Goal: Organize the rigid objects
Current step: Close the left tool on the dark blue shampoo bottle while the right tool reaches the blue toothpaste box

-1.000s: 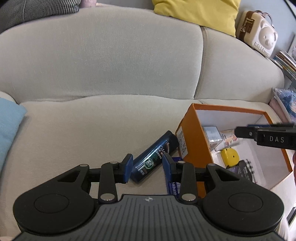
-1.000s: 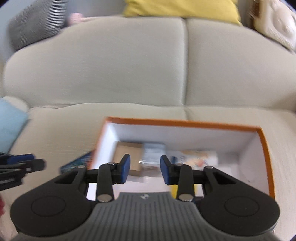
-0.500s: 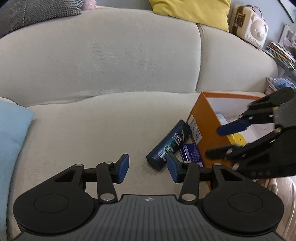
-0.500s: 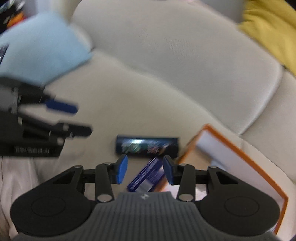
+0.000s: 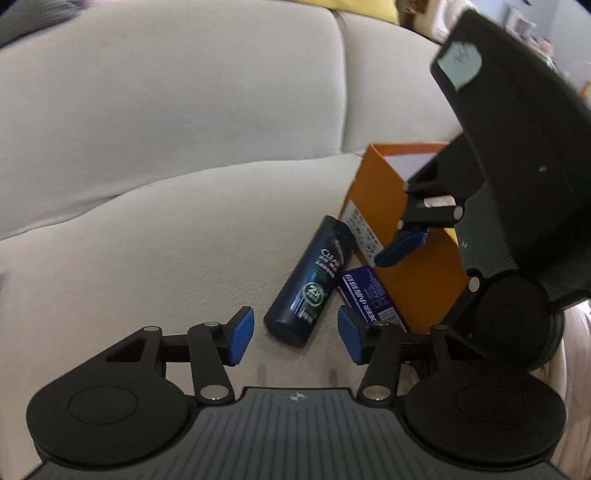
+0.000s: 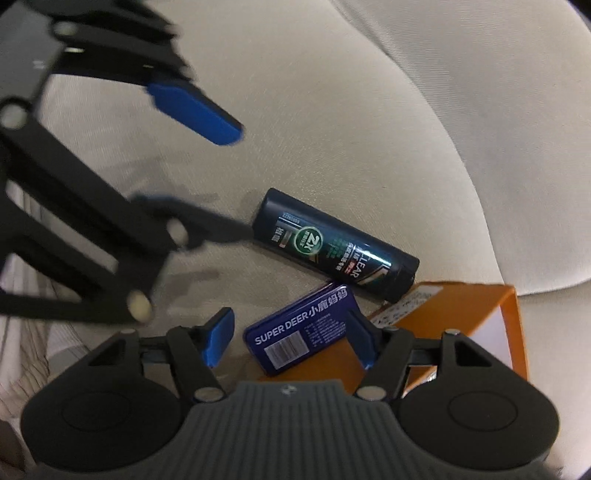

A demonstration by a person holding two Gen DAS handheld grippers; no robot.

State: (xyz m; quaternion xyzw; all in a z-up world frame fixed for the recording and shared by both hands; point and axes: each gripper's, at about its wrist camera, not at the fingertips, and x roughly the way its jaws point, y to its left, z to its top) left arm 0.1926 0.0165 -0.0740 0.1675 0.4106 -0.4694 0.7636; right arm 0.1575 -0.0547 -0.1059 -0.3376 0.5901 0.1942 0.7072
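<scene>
A dark blue shampoo bottle [image 5: 310, 291] [image 6: 332, 247] lies on the beige sofa seat [image 5: 166, 240]. Beside it a flat blue tin [image 5: 365, 295] [image 6: 303, 328] leans against the outside of an orange box [image 5: 399, 229] [image 6: 461, 314]. My left gripper [image 5: 295, 336] hangs over the bottle's base; its jaws are opening, and the base sits between the pads with gaps on both sides. My right gripper [image 6: 291, 341] points steeply down at the tin, which lies between its opening jaws; the pads do not press on it. Each gripper shows in the other's view.
The sofa's back cushions [image 5: 184, 92] rise behind the seat, with a yellow pillow [image 5: 362, 5] on top. The two grippers are close together over the objects. A person's light striped clothing [image 6: 22, 295] shows at the seat's near edge.
The right gripper swung off the orange box, rolled and came down over the blue tin. The left gripper sank toward the bottle. Both sets of jaws have widened.
</scene>
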